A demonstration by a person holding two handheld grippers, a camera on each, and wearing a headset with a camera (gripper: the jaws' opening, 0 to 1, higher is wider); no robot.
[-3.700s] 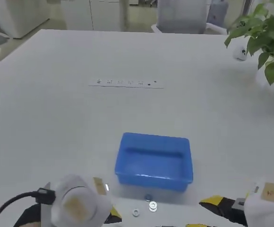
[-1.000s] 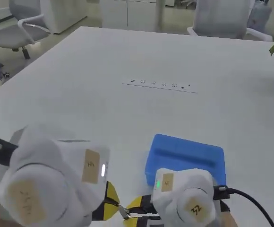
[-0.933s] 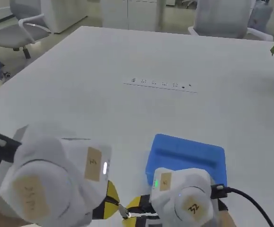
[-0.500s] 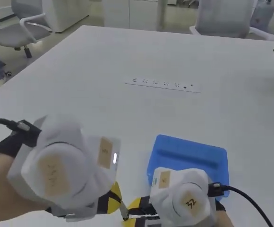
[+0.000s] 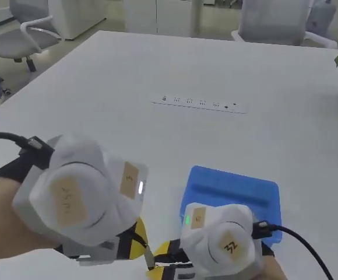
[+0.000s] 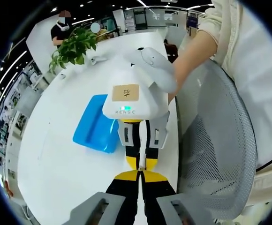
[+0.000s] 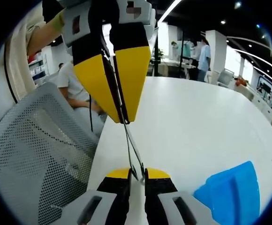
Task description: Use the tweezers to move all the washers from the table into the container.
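Observation:
My left gripper (image 5: 143, 252) and right gripper (image 5: 162, 256) meet tip to tip low over the near table edge, left of the blue container (image 5: 233, 191). Thin metal tweezers (image 7: 132, 150) run between them. In the right gripper view the left gripper (image 7: 124, 119) comes down from the top, its yellow jaws shut on the tweezers' joined end. The tweezers' prongs reach into the narrow gap of my right gripper (image 7: 137, 174). In the left gripper view my left gripper (image 6: 139, 174) faces the right gripper (image 6: 141, 164), with the container (image 6: 94, 123) beyond on the white table.
A socket strip (image 5: 198, 103) sits flush in the middle of the table. Office chairs (image 5: 274, 20) stand past the far edge. A grey mesh chair (image 6: 211, 154) is close beside the near edge. A potted plant (image 6: 72, 49) stands at a far corner.
Since 3.7 s ago both grippers have risen and met tip to tip on the tweezers. In the last second the left gripper rolled and shifted slightly right; the right one barely moved.

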